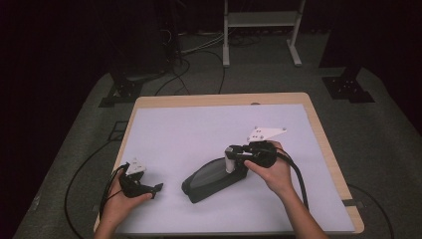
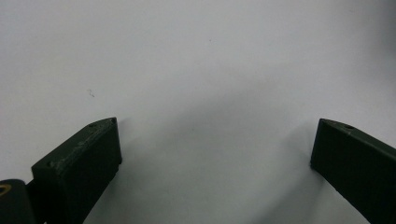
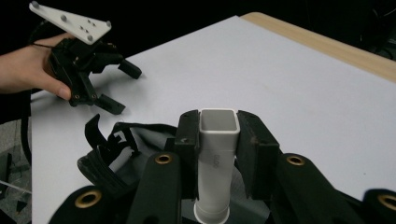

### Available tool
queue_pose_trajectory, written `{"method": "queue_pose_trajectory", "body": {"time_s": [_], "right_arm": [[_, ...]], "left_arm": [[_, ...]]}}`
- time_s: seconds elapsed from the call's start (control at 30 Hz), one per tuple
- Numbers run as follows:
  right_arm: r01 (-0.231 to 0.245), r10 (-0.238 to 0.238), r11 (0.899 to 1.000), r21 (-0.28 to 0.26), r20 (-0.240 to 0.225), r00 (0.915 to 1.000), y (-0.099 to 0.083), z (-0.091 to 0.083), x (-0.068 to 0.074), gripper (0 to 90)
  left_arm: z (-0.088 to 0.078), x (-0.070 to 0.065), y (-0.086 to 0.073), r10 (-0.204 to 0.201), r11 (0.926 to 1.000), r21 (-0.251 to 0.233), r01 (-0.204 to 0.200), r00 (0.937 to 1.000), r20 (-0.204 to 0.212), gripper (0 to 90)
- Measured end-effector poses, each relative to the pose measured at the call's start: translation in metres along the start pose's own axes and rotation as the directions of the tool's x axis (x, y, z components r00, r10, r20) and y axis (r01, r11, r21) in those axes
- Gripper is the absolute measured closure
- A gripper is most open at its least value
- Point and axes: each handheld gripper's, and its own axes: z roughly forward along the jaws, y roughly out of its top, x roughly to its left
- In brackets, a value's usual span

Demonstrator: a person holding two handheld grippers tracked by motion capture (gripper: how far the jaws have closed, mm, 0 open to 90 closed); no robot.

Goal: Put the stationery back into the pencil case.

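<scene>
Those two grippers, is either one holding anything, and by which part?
The right gripper clamps a white tube near its open square top end, over the dark pouch. The left gripper is open, with nothing between its fingers.

A white tube point(image 3: 217, 158) with a squared open end is clamped between the two black jaws of the right tongs point(image 3: 218, 135). Below and to the left, an open dark pouch point(image 3: 109, 158) is seen on the white tabletop point(image 3: 289, 88). Farther off, the left tongs point(image 3: 112, 86), jaws spread apart, are held by a hand point(image 3: 30, 70).
</scene>
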Motion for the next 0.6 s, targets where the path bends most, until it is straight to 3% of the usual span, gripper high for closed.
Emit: {"method": "queue_pose_trajectory", "body": {"time_s": [0.6], "right_arm": [[0.006, -0.002, 0.994, 0.106, -0.035, 0.9994, -0.023, 0.026, 0.004, 70.0]], "left_arm": [[0.0, 0.0, 0.0, -0.002, 1.0, -0.002, 0.002, 1.0, 0.0, 0.9]]}}
